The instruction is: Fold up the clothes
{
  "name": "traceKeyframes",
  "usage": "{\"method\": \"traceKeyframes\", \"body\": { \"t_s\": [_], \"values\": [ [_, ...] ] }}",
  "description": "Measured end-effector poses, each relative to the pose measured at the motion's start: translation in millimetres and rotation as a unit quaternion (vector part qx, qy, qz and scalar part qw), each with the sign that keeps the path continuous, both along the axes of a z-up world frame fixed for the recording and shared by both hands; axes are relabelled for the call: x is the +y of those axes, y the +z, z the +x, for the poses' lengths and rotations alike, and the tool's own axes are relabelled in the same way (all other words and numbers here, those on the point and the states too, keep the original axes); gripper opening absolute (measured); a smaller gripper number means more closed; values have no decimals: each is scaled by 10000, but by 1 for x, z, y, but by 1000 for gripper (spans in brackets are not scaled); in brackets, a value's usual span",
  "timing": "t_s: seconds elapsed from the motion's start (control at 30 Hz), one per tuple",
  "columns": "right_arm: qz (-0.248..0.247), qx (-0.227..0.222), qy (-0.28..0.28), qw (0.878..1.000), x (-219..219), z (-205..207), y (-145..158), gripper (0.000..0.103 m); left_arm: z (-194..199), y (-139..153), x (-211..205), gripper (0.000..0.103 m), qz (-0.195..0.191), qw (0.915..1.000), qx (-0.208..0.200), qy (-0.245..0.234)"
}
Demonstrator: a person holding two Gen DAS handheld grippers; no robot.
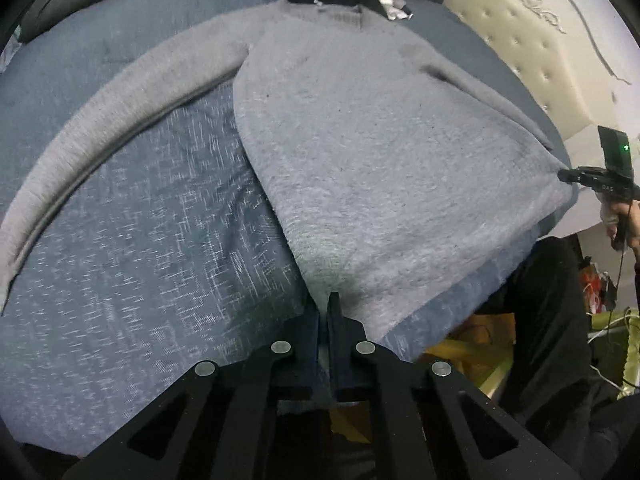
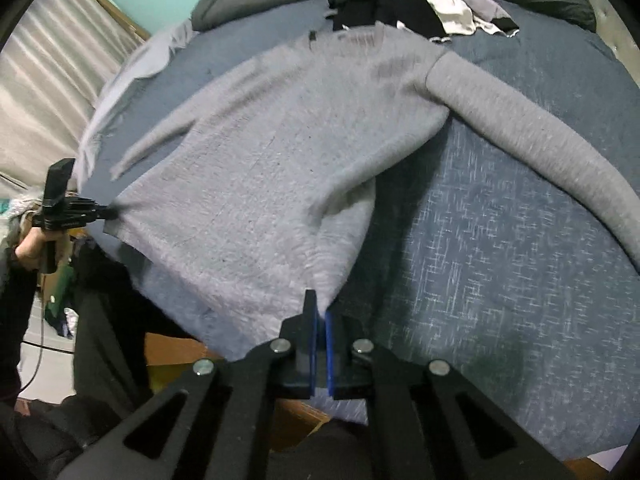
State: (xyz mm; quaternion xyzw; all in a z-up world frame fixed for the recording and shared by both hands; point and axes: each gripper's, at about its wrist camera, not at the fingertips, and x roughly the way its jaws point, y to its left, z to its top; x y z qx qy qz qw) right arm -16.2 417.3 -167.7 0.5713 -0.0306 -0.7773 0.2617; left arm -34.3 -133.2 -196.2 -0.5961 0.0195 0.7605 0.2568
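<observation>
Folding has barely begun, we judge: the grey sweater (image 1: 360, 152) lies spread on the blue bedspread (image 1: 140, 240), sleeves unfolded, with left gripper (image 1: 326, 308) and right gripper (image 2: 318, 308) clamped on its hem corners.

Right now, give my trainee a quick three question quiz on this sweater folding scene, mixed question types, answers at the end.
1. True or false: both grippers are shut on the grey sweater's bottom hem.
2. What does the sweater lie on? A) wooden table B) blue bedspread C) bare floor
3. What sits just beyond the sweater's collar?

Key:
1. True: left gripper and right gripper each pinch a hem corner.
2. B, the blue bedspread.
3. A pile of clothes.
</observation>
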Motion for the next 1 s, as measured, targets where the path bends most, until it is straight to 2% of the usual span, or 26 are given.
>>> {"method": "traceKeyframes", "body": {
  "t_s": [0.1, 0.27, 0.37, 0.43, 0.63, 0.73, 0.8, 0.87, 0.93, 1.0],
  "values": [
    [18, -235, -82, 9997, 13, 11, -10, 3, 9, 2, -8, 3, 73, 9999, -73, -52],
    [214, -887, -426, 9949, 25, 19, -63, 3, 11, -21, -5, 3, 117, 9994, -326, -28],
    [323, -988, -427, 9937, 22, 20, -77, 3, 13, -35, 8, 3, 15, 9987, -492, -154],
    [314, -989, -440, 9936, 21, 19, -79, 3, 13, -42, 13, 4, -70, 9982, -561, -195],
    [286, -953, -406, 9942, 21, 16, -74, 4, 7, -43, 4, 6, 49, 9981, -621, 36],
    [428, -1043, -453, 9926, 19, 18, -75, 5, 5, -40, -2, 12, 56, 9979, -623, 192],
    [498, -1066, -561, 9915, 19, 17, -76, 14, 2, -42, -7, 20, 86, 9975, -650, 278],
    [410, -1085, -681, 9909, 20, 14, -76, 38, -2, -47, -9, 24, 84, 9971, -678, 325],
    [325, -1099, -782, 9903, 19, 10, -77, 44, -5, -51, -7, 24, 114, 9967, -727, 357],
    [246, -1102, -852, 9899, 16, 5, -78, 46, -8, -56, -1, 24, 95, 9966, -756, 324]
  ]
}}
